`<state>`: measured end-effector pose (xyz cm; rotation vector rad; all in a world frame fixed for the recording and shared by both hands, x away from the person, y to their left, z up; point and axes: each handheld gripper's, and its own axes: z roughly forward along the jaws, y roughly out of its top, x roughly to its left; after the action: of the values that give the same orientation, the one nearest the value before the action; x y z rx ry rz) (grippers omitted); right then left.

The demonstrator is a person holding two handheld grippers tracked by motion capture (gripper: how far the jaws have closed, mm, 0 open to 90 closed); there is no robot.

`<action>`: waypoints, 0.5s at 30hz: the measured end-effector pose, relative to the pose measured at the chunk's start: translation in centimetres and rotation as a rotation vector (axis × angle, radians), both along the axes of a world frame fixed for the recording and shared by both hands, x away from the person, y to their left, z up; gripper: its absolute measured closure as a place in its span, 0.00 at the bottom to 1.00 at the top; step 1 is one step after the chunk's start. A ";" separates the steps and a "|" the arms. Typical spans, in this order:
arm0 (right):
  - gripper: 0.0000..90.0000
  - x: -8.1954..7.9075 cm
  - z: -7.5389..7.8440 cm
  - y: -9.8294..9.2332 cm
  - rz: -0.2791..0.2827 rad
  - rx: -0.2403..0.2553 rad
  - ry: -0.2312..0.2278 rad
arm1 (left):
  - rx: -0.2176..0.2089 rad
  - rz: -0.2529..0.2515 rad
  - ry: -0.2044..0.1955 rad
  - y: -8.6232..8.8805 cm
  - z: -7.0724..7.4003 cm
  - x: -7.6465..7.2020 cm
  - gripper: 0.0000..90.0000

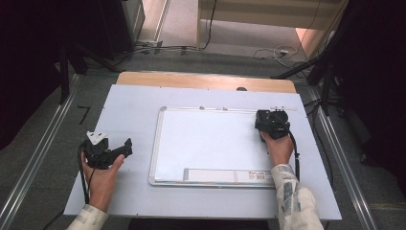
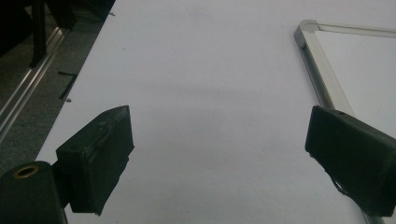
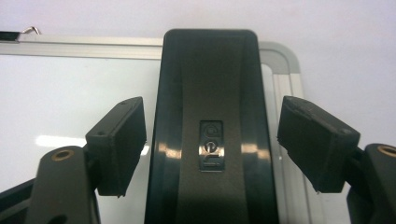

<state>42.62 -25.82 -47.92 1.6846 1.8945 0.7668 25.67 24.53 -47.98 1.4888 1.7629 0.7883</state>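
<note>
Whiteboard lies flat on the table, and the left gripper hovers spread wide beside its left edge. At its top right corner, the right gripper straddles a black eraser with jaws apart, pads clear of its sides.

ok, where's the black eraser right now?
The black eraser lies on the whiteboard at its far right corner, between the open jaws of the right gripper, with gaps on both sides in the right gripper view.
</note>
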 end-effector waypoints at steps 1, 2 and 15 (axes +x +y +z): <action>0.24 -0.2 0.2 -0.1 0.005 0.005 -0.008 | -0.002 0.002 -0.002 0.0 0.0 0.0 0.09; 0.24 -0.3 0.4 -0.1 0.010 0.009 -0.015 | -0.002 0.002 -0.002 0.0 0.0 0.0 0.09; 0.20 -3.5 2.8 -0.4 0.144 0.036 -0.111 | -0.004 0.003 -0.005 0.1 0.1 -0.1 0.09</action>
<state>39.10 -26.20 -45.17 1.5059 1.9509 0.9358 25.54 24.63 -47.85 1.4807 1.7619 0.7891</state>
